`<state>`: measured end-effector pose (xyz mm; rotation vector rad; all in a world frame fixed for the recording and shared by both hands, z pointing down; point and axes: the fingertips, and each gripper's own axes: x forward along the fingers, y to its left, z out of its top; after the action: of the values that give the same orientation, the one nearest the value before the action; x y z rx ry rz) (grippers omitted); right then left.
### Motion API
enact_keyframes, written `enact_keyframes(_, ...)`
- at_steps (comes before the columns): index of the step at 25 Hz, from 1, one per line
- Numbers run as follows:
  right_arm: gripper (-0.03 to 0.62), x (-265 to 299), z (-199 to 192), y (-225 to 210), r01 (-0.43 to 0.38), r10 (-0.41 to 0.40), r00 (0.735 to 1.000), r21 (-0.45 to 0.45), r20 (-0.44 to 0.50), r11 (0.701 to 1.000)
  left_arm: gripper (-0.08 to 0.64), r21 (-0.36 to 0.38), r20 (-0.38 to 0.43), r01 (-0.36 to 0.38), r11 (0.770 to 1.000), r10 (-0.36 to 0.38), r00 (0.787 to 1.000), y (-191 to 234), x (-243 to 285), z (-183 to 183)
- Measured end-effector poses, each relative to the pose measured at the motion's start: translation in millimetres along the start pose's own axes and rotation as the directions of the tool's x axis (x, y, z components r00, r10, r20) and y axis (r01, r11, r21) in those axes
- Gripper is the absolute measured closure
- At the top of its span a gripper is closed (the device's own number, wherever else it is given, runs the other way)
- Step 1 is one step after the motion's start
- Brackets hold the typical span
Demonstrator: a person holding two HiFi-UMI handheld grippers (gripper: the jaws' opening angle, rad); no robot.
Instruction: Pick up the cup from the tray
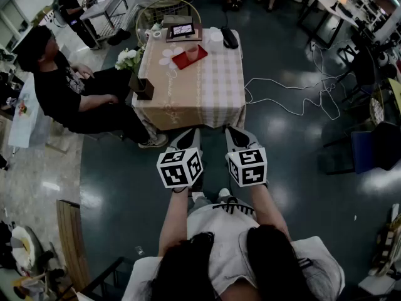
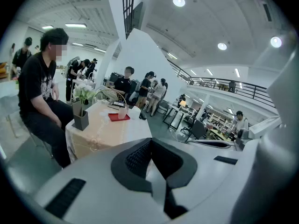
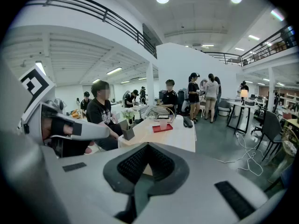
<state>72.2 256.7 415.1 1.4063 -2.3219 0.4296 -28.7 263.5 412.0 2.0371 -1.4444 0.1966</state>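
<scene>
— Short of the table point(image 1: 200, 96), both tools side by side: L gripper point(image 1: 189, 133) clenched, nothing btwn the jaws. R gripper point(image 1: 234, 132) same, jaws together, empty.
— Touching it?
— No. Both gripper views show the table some way ahead, tips pointing at it.
— Cup?
— Cup point(image 1: 192, 52) stands upright on the red tray point(image 1: 180, 62), far end of the table, well apart from both grippers.
— What else is up there?
— Tablet point(image 1: 183, 29) behind the tray, dark object point(image 1: 230, 37) to the R of it, can't tell what. White flowers point(image 1: 128, 58) in a dark box vase point(image 1: 143, 86) at the L edge. Seated person point(image 1: 62, 89) in black just beside that edge. White cable point(image 1: 294, 99) loops on the floor, R side.
</scene>
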Motion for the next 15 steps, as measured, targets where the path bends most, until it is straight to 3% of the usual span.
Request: enact_keyframes(15,0.584,7.2,1.7,8.8,-0.006,0.006,1.000,-0.010,-0.001,1.000,0.551,0.001,0.002,0.010,1.000,-0.010,1.000,7.1,0.9,1.9)
